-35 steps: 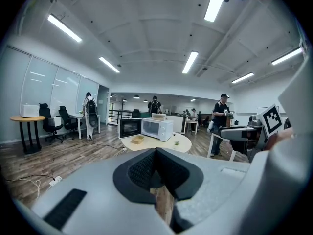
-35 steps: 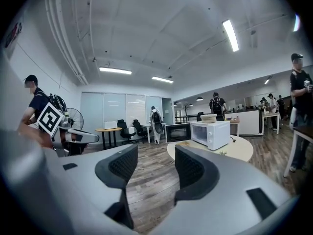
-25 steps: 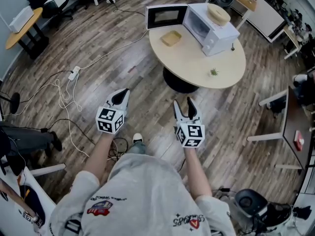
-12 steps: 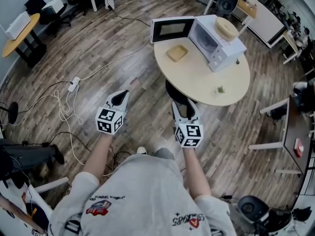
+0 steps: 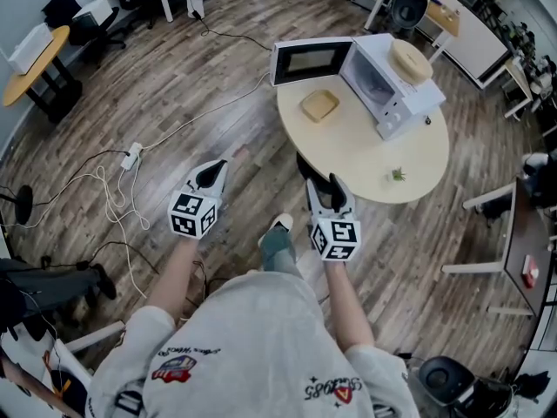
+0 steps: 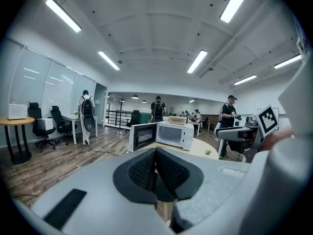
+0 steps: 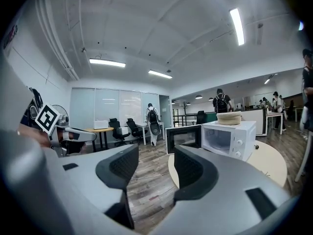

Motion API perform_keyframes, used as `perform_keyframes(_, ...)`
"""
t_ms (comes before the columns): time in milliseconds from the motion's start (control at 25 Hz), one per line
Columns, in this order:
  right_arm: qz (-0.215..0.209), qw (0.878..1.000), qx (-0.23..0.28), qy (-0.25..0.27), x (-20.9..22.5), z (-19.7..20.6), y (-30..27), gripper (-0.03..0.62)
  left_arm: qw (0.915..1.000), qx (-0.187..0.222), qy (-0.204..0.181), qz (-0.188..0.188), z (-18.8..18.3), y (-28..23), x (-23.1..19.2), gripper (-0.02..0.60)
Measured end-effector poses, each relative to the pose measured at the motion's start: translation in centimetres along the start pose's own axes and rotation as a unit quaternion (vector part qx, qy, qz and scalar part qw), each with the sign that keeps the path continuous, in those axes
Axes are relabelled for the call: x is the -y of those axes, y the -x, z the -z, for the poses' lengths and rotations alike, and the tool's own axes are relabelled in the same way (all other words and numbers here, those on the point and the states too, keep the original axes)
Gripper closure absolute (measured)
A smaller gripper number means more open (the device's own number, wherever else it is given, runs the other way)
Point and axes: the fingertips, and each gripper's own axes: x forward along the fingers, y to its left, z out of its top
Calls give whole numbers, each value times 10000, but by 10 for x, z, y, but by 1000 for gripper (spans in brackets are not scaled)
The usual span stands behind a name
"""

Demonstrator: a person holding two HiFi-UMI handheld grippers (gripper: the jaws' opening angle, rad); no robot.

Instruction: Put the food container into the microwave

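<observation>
The food container (image 5: 319,104) lies on the round tabletop (image 5: 365,151), just in front of the open door (image 5: 312,61) of the white microwave (image 5: 392,90). It does not touch the door, and it is not inside the microwave. A flat round beige thing (image 5: 409,58) lies on top of the microwave, and a small green plant (image 5: 398,174) stands near the edge of the tabletop.

The person holds both grippers low over the wooden floor, well apart from the container. The left gripper (image 5: 211,172) has its fingers (image 6: 144,170) pressed together with nothing between them. The right gripper (image 5: 326,192) has its fingers (image 7: 117,168) wide apart and holds nothing; only floor shows in the gap.
</observation>
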Motion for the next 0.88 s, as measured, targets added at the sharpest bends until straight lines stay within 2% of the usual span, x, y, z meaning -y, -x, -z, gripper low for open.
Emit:
perform_keyframes(440,90,9999,-31,-110,57,-9,-98,379,9999,-71,-31,85,-22,-100,-40,577)
perform_keyframes(880,266,9995,-62,-126,150,-38,-217,381,9992,-180,-15,346,-64,-255,-76,577)
